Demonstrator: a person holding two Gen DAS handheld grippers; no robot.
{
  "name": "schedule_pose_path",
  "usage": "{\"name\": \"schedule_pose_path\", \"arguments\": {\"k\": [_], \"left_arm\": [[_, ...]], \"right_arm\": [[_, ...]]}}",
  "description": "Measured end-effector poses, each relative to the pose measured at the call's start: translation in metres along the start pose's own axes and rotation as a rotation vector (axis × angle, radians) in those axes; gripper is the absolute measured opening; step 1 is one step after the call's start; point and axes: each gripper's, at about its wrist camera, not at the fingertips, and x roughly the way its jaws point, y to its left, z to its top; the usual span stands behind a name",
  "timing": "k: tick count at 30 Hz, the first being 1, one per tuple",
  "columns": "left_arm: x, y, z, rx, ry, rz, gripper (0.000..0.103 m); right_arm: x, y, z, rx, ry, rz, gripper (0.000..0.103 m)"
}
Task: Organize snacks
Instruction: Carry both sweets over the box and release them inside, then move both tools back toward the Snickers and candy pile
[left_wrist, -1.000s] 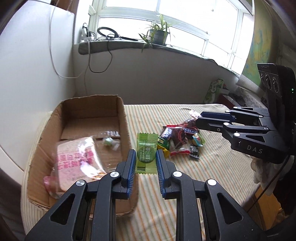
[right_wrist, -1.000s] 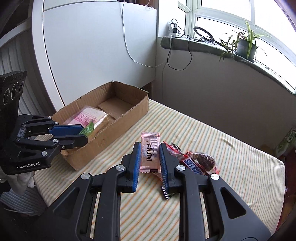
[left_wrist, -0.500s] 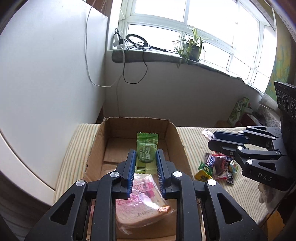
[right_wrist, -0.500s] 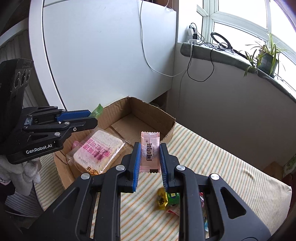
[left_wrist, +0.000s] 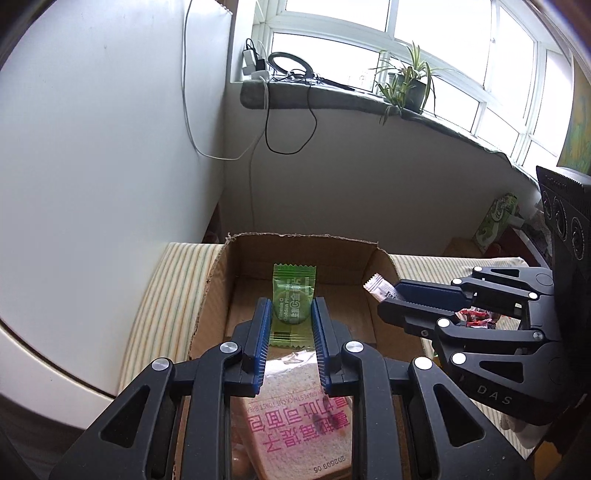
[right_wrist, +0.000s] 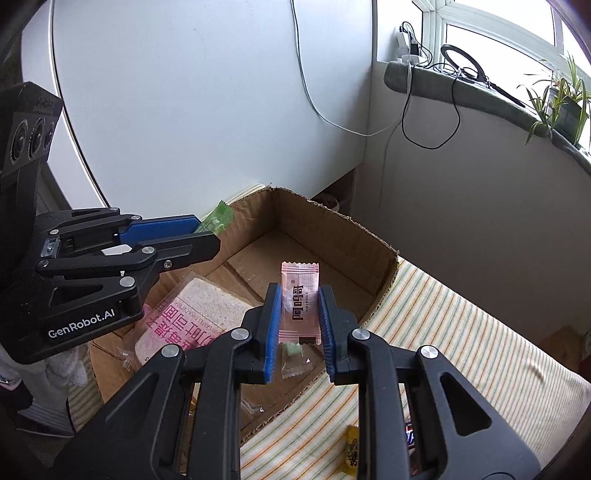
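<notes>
Two wrapped snacks (right_wrist: 295, 360) lie in the cardboard box (right_wrist: 332, 236) — bagged bread (right_wrist: 199, 317) alongside.

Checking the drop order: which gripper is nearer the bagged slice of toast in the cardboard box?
Left. The left gripper hovers directly above the toast; the right gripper hangs beside it, over the box's middle.

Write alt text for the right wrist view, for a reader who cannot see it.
The right gripper holds a pink snack packet above an open cardboard box on a striped tablecloth. To its left, the left gripper holds a green packet over the same box, which already contains a bagged slice of bread and a small wrapped candy.
</notes>
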Motion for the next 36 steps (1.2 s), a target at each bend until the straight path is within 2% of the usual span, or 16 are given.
{"name": "schedule_pose_path", "arguments": {"k": [6, 7, 8, 9, 10, 16, 22, 27, 33, 36], "left_arm": [[0.003, 0.0, 0.002, 0.003, 0.008, 0.004, 0.022], [0.003, 0.0, 0.002, 0.003, 0.008, 0.008, 0.023], [0.004, 0.0, 0.002, -0.002, 0.01, 0.013, 0.031], [0.003, 0.001, 0.002, -0.011, 0.01, 0.02, 0.045], [0.003, 0.002, 0.003, -0.018, 0.003, 0.024, 0.048], [-0.004, 0.005, 0.002, -0.028, -0.012, 0.034, 0.048], [-0.015, -0.005, 0.003, -0.02, -0.032, 0.026, 0.048], [-0.024, -0.019, 0.001, -0.016, -0.047, -0.003, 0.048], [-0.033, -0.048, -0.002, 0.007, -0.061, -0.049, 0.048], [-0.035, -0.063, -0.005, 0.016, -0.068, -0.077, 0.048]], "right_arm": [[0.001, -0.004, 0.002, 0.005, -0.013, 0.0, 0.023], [0.0, -0.005, 0.002, 0.01, -0.017, 0.002, 0.029], [-0.001, -0.006, 0.002, 0.015, -0.023, 0.003, 0.046], [-0.003, -0.007, 0.002, 0.017, -0.034, 0.002, 0.058], [-0.005, -0.007, 0.001, 0.017, -0.042, -0.001, 0.059], [-0.017, -0.011, -0.001, 0.029, -0.051, -0.004, 0.06], [-0.034, -0.016, -0.009, 0.031, -0.064, -0.026, 0.069], [-0.059, -0.029, -0.022, 0.044, -0.084, -0.045, 0.09], [-0.088, -0.058, -0.043, 0.062, -0.076, -0.088, 0.097], [-0.103, -0.076, -0.056, 0.083, -0.073, -0.123, 0.097]]}}
